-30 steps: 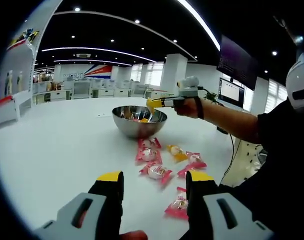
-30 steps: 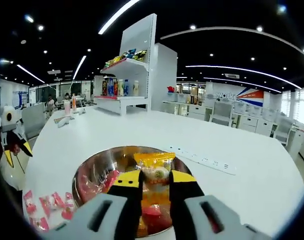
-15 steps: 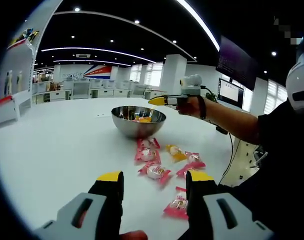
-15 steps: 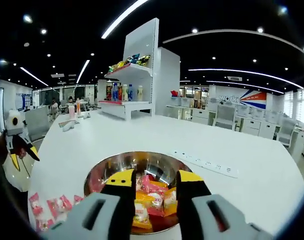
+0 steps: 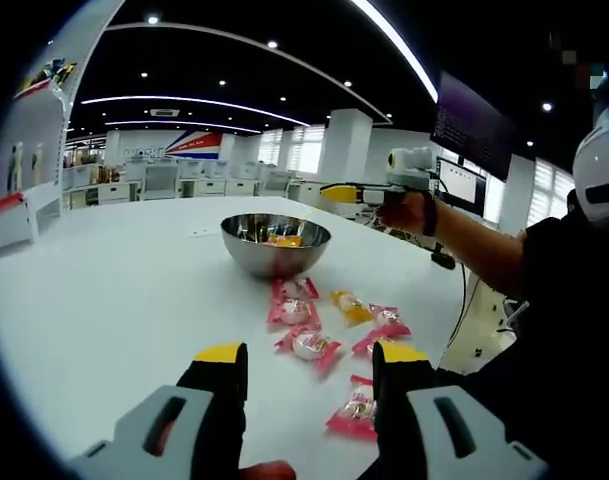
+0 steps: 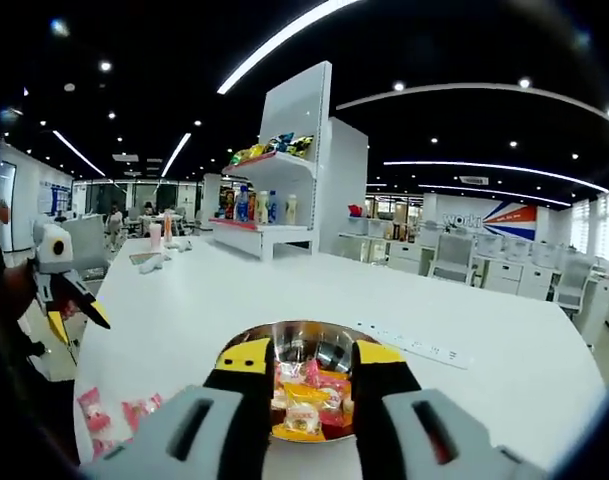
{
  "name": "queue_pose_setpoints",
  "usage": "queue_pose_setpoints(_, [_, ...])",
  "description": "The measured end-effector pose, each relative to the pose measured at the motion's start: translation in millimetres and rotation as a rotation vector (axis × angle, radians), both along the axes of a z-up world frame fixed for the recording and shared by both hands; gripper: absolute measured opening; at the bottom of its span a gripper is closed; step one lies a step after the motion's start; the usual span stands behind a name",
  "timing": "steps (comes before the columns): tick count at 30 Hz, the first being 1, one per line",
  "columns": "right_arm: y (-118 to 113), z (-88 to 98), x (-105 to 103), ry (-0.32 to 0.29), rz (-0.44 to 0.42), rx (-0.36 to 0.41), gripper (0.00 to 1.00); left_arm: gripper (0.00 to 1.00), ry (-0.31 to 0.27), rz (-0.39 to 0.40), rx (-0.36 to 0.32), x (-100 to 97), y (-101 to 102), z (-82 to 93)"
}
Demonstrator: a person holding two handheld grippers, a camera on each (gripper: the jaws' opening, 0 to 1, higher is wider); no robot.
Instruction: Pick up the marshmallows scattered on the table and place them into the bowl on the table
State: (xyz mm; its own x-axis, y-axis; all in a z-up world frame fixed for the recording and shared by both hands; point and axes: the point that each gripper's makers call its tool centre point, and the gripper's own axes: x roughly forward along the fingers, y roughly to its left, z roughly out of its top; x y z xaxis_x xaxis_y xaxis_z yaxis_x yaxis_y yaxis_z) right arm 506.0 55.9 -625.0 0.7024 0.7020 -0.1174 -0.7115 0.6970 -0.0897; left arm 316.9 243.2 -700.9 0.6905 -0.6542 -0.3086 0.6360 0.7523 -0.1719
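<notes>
Left gripper view, left to right: the white table (image 5: pixel 114 290) runs bare up to the left gripper (image 5: pixel 309 365), jaws parted, nothing between them. Beyond, the steel bowl (image 5: pixel 275 243) sits mid-table, wrapped sweets already inside. In front of it lie the scattered marshmallows: a pink-wrapped pair (image 5: pixel 294 303), one pink-wrapped marshmallow (image 5: pixel 310 346) between the jaws' line, an orange-wrapped one (image 5: pixel 351 306), another pink (image 5: pixel 387 320), and the nearest pink one (image 5: pixel 356 410) by the right jaw. At right, the right gripper (image 5: pixel 339 192) hangs above the table beside the bowl.

Right gripper view: its jaws stand apart and empty, bowl (image 6: pixel 302 340) just ahead.

Judgement: the marshmallows look light, soft and squashy, with crinkly, probably slippery film. Best grip is across the puffed middle with light pressure, not on the flat wrapper ends.
</notes>
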Motion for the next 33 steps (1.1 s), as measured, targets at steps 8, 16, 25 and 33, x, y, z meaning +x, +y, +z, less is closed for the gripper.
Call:
queue_pose_setpoints(8, [-20.1, 2.3, -19.2, -0.021, -0.008, 0.017, 0.29, 0.51, -0.003, -0.007, 0.003, 1.9, -2.7, 1.7])
queue_pose_setpoints(16, [-30.3, -0.1, -46.2, -0.017, -0.018, 0.079, 0.29, 0.51, -0.005, -0.015, 0.007, 2.5, -6.2, 2.9])
queue_pose_setpoints(25, [-46.0, 2.5, -78.8, -0.032, -0.057, 0.19, 0.27, 0.51, -0.008, -0.007, 0.008, 2.4, -3.4, 3.8])
queue_pose_setpoints(33, [-61.7, 2.6, -103.1, -0.032, -0.107, 0.25, 0.27, 0.51, -0.006, -0.031, 0.016, -3.6, -8.6, 4.1])
